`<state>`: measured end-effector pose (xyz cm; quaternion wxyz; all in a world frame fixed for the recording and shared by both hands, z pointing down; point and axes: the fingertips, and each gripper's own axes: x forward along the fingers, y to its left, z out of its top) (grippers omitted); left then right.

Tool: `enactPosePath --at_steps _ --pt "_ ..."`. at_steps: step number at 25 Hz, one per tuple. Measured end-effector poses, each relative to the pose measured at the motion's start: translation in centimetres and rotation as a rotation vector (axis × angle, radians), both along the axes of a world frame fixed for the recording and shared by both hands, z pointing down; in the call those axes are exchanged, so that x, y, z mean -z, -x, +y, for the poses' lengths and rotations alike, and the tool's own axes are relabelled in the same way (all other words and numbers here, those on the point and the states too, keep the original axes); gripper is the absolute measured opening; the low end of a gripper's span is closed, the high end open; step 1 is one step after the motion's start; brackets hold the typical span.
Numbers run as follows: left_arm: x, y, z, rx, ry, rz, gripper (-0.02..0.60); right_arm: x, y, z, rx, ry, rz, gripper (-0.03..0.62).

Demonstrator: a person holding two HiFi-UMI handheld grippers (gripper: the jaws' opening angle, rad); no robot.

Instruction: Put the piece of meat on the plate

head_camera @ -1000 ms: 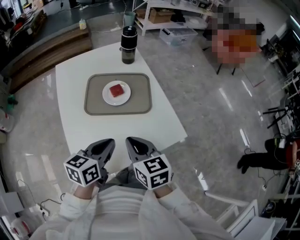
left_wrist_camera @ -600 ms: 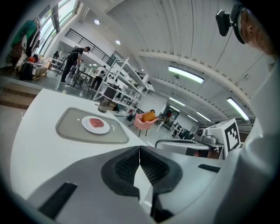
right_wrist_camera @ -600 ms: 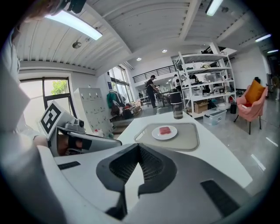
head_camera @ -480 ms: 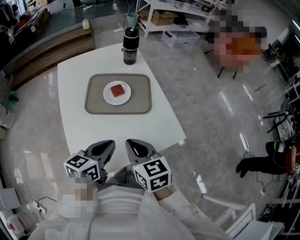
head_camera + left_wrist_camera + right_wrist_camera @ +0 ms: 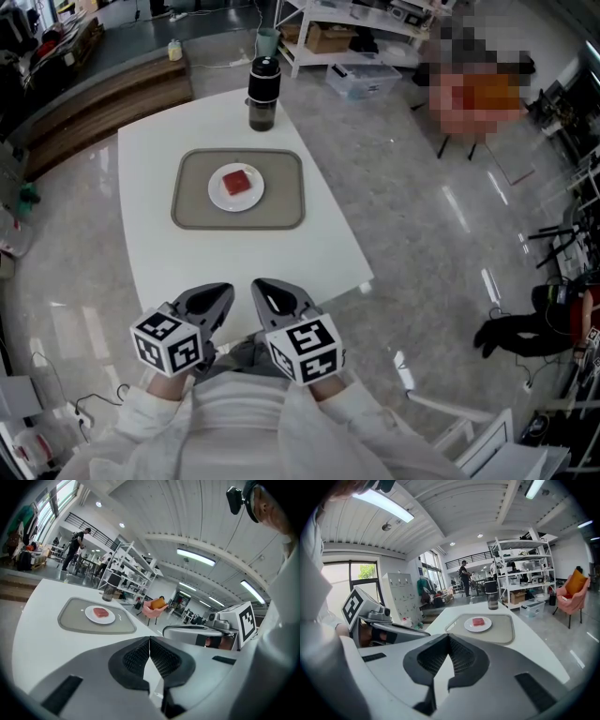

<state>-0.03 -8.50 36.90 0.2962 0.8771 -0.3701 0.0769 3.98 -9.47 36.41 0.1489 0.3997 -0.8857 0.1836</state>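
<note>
Red meat (image 5: 236, 181) is seen on the plate (image 5: 217, 193). The left hand-held gripper (image 5: 217, 295) and right hand-held gripper (image 5: 265, 291) are held closed and empty. The meat could be dislodged by needless further reaching.

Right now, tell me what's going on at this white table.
A person holds a two-jaw gripper in each hand, near the white table's near edge. The left gripper and the right gripper are both shut and empty. The red piece of meat already lies on the small round white plate, which sits on the grey rectangular tray mid-table. A dark cylindrical tumbler stands beyond the tray. Nothing is being handled; the job looks done.
</note>
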Motion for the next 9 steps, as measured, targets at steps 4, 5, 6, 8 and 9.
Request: enactPosePath --at_steps 4,5,6,8,9 --pt "0.05 -0.07 0.35 -0.01 0.001 -0.001 0.009 0.04 0.24 0.24 0.014 -0.019 0.028 0.014" --pt "0.02 0.03 0.33 -0.009 0.001 -0.001 0.011 0.01 0.37 0.26 0.017 -0.024 0.032 0.014" --pt "-0.03 0.14 0.28 -0.007 0.001 0.0 0.011 -0.04 0.49 0.26 0.019 -0.026 0.034 0.014" --pt "-0.16 0.33 0.11 -0.004 0.002 0.003 0.011 -0.18 0.66 0.17 0.022 -0.028 0.033 0.014" --pt "-0.23 0.41 0.03 -0.003 0.002 0.004 0.009 -0.25 0.72 0.1 0.022 -0.028 0.032 0.014"
